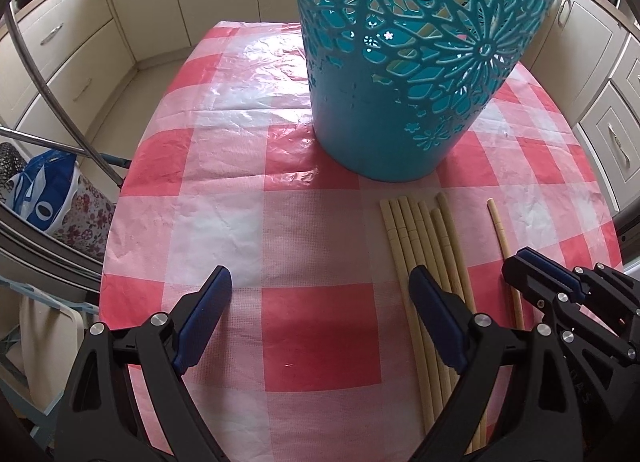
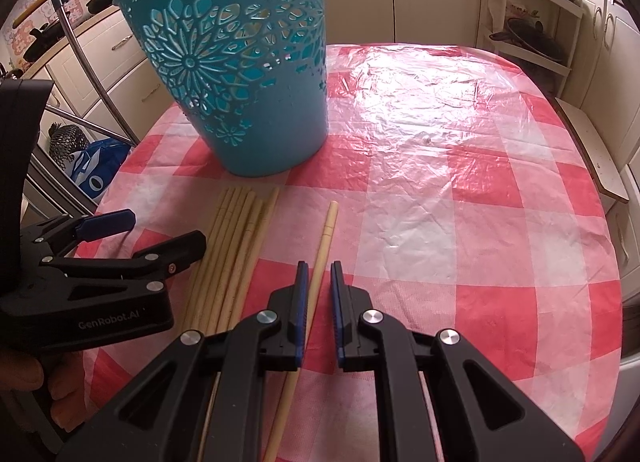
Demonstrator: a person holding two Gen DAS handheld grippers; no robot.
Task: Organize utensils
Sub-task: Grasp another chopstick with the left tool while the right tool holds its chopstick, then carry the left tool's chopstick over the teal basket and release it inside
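Observation:
A teal cut-out plastic holder [image 1: 404, 61] [image 2: 240, 73] stands upright on the checked table, with some sticks visible inside through the holes. Several pale wooden chopsticks [image 1: 424, 254] [image 2: 232, 254] lie bundled side by side in front of it. A single chopstick [image 2: 320, 258] [image 1: 505, 254] lies apart to their right. My right gripper [image 2: 319, 282] [image 1: 532, 274] has its jaws narrowly apart around the single chopstick, with a small gap on the right side. My left gripper [image 1: 320, 290] [image 2: 160, 229] is open and empty, its right finger over the bundle.
The table has a red and white checked plastic cloth [image 2: 440, 165]. Cream kitchen cabinets [image 1: 64, 45] surround it. A metal chair frame and a blue and white bag [image 1: 40, 189] stand at the left. A shelf rack [image 2: 528, 29] stands at the back right.

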